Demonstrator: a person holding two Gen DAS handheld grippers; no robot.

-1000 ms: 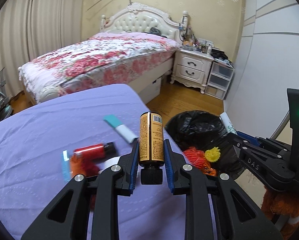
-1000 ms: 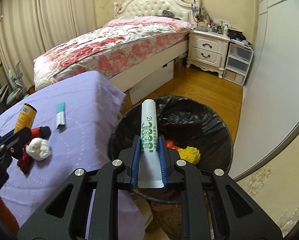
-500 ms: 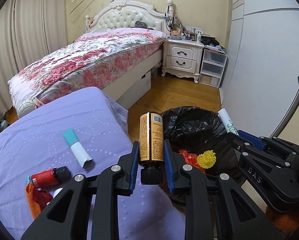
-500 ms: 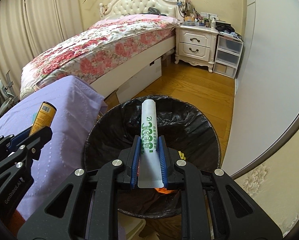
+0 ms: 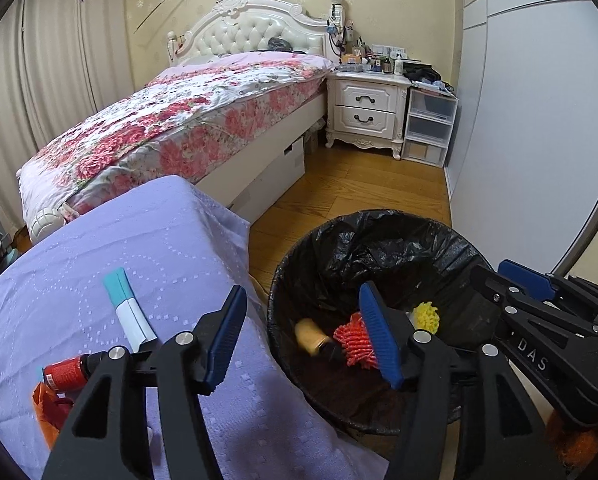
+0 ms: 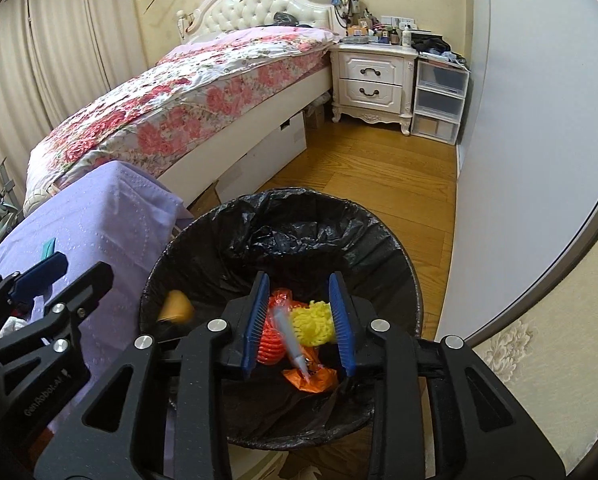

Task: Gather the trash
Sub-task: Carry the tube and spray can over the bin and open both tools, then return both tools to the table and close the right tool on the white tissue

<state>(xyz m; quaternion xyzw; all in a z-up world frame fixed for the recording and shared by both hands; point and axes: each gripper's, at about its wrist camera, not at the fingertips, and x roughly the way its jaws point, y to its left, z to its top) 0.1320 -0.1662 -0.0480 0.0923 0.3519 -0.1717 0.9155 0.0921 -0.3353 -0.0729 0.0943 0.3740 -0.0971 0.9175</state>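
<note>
Left gripper: jaws wide apart, holding nothing, positioned over the near rim of the trash bin. Right gripper: jaws wide apart, holding nothing, directly above the bin opening. Inside the black-lined bin lie the amber bottle, blurred, a white tube, a red mesh ball and a yellow mesh ball. On the purple-covered counter beside the bin lie a teal-and-white packet and a red bottle.

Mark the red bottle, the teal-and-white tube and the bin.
red bottle (image 5: 65, 374), left wrist view, label on its body
teal-and-white tube (image 5: 129, 314), left wrist view, mid-length
bin (image 6: 395, 248), right wrist view, far right rim
</note>
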